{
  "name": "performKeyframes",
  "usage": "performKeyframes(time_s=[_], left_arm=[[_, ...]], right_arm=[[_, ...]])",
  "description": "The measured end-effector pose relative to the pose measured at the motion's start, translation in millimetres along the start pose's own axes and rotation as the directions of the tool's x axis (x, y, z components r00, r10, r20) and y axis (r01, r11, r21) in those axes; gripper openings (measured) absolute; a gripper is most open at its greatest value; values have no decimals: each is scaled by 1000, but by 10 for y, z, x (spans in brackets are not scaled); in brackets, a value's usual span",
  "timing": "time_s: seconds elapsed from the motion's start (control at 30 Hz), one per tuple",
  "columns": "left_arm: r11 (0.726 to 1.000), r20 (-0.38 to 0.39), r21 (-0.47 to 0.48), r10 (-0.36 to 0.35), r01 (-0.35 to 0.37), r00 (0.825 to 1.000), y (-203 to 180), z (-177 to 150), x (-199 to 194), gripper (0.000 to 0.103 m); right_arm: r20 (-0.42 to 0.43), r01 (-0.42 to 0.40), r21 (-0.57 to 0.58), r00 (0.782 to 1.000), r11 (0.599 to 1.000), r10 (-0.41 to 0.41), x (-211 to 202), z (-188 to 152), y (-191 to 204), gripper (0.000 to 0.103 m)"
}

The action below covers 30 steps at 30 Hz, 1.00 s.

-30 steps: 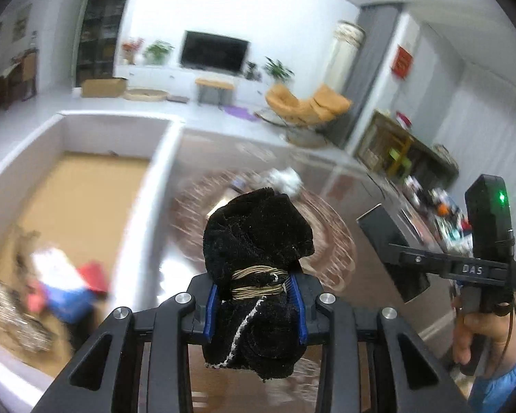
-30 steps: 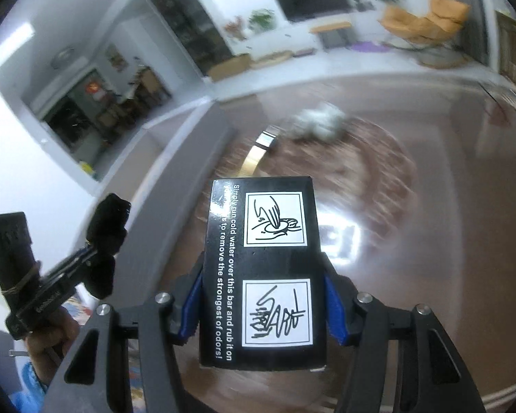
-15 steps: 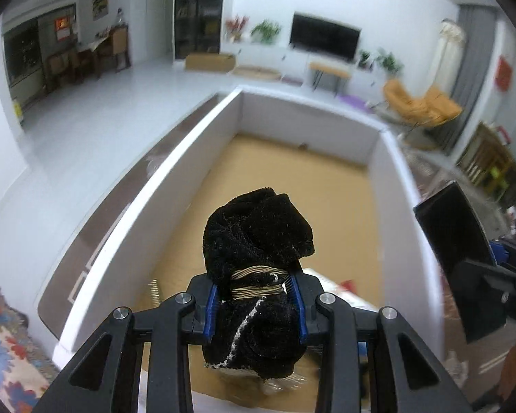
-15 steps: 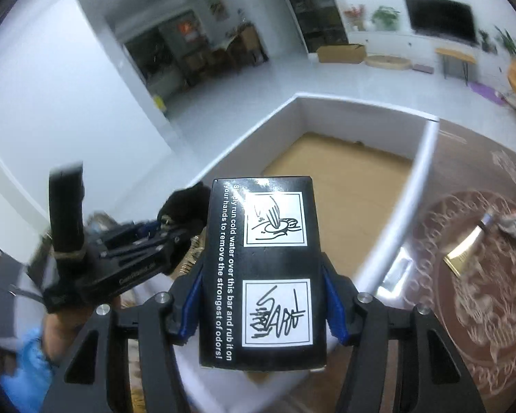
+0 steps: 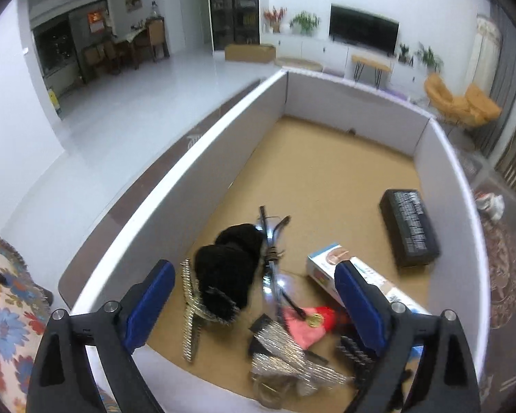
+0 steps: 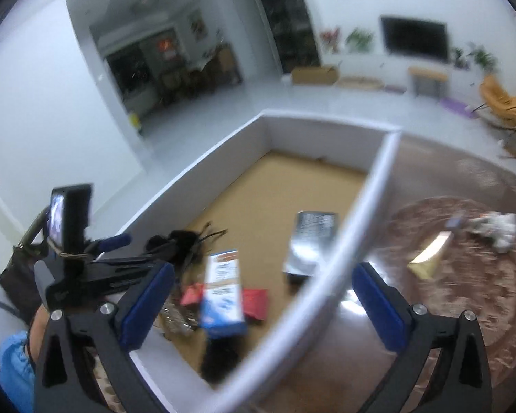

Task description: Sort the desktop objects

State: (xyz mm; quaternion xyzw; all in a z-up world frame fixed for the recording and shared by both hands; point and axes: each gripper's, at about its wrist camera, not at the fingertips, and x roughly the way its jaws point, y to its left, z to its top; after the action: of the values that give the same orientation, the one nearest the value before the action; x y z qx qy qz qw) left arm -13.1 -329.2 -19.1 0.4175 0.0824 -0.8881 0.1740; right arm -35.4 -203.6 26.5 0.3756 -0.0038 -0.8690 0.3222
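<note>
A large white-walled box (image 5: 196,137) with a brown cardboard floor holds the sorted things. My left gripper (image 5: 253,292) is open and empty above its near end. Below it lies the black cloth bundle (image 5: 230,265) beside a metal comb (image 5: 189,313). The black box with white print (image 5: 409,227) lies on the floor at the right. My right gripper (image 6: 261,296) is open and empty over the box's right wall (image 6: 330,268). The black box (image 6: 309,244) and bundle (image 6: 179,244) also show in the right wrist view.
A white and blue carton (image 5: 357,275), a red packet (image 5: 309,323) and silvery combs (image 5: 285,358) lie in the box. Right of it, the dark table with a round patterned mat (image 6: 464,275) holds a gold bar (image 6: 426,261) and a white crumpled object (image 6: 498,230).
Both grippers opened. The black cloth bundle left the left gripper and the black box left the right gripper; both now lie inside the white box.
</note>
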Motion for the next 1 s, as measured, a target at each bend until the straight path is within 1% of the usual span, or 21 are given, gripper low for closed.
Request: performKeyframes(time_s=[0.07, 0.1, 0.13, 0.2, 0.23, 0.27, 0.3, 0.33, 0.37, 0.4, 0.47, 0.53, 0.63, 0.7, 0.77, 0.83, 0.87, 0.93, 1.0], left_arm=[[1000, 40, 1, -21, 21, 999, -68, -23, -150, 95], [999, 66, 8, -34, 33, 997, -134, -54, -255, 95], [999, 86, 16, -46, 45, 995, -206, -70, -343, 95], [995, 132, 39, -95, 91, 987, -384, -116, -579, 95], [992, 148, 52, -123, 116, 981, -470, -131, -679, 95], [985, 168, 77, -167, 156, 972, -606, -158, -827, 95], [980, 176, 93, -191, 176, 966, -694, -165, -899, 95], [972, 187, 119, -224, 204, 957, -816, -197, -1021, 95], [961, 195, 151, -259, 232, 946, -975, -220, -1144, 96], [954, 197, 170, -279, 248, 940, -1079, -243, -1219, 97], [934, 185, 209, -328, 289, 927, -1342, -293, -1320, 100], [920, 161, 230, -357, 317, 920, -1543, -342, -1330, 100], [904, 89, 263, -370, 336, 925, -1857, -494, -1243, 100], [894, 51, 285, -375, 346, 926, -2024, -586, -1195, 100], [877, 14, 331, -374, 348, 927, -2241, -669, -1133, 100], [861, 2, 380, -366, 338, 930, -2422, -723, -1097, 100], [849, -2, 410, -364, 333, 931, -2557, -716, -1034, 100], [832, -12, 437, -375, 343, 927, -2790, -652, -853, 100], [833, -40, 437, -359, 339, 933, -3017, -491, -537, 100]], right_arm=[[37, 67, -4, 997, 998, -67, -228, -119, -254, 103], [33, 99, -5, 995, 995, -99, -306, -190, -386, 103], [18, 135, -8, 991, 991, -135, -357, -292, -532, 103], [-25, 228, -13, 973, 974, -228, -413, -572, -894, 103], [-45, 277, -9, 960, 961, -277, -451, -727, -1096, 103], [-71, 333, -1, 940, 943, -332, -495, -919, -1342, 103], [-98, 384, 15, 920, 923, -380, -554, -1111, -1594, 103], [-119, 419, 35, 903, 907, -413, -621, -1252, -1798, 103], [-140, 450, 60, 888, 891, -439, -682, -1401, -1984, 103], [-161, 474, 89, 875, 876, -457, -746, -1538, -2157, 103], [-190, 509, 152, 856, 847, -480, -910, -1735, -2463, 103], [-212, 541, 211, 838, 814, -503, -1011, -1907, -2748, 103], [-214, 564, 250, 825, 787, -523, -1125, -2068, -2914, 103], [-206, 572, 240, 819, 784, -535, -1146, -2065, -2894, 103], [-203, 568, 230, 822, 790, -532, -1130, -2060, -2895, 103], [-203, 566, 227, 823, 792, -530, -1127, -2048, -2898, 103], [-203, 566, 227, 823, 793, -530, -1132, -2047, -2903, 103], [-203, 566, 227, 823, 792, -530, -1130, -2054, -2900, 103], [-203, 566, 227, 823, 792, -530, -1129, -2052, -2900, 103]])
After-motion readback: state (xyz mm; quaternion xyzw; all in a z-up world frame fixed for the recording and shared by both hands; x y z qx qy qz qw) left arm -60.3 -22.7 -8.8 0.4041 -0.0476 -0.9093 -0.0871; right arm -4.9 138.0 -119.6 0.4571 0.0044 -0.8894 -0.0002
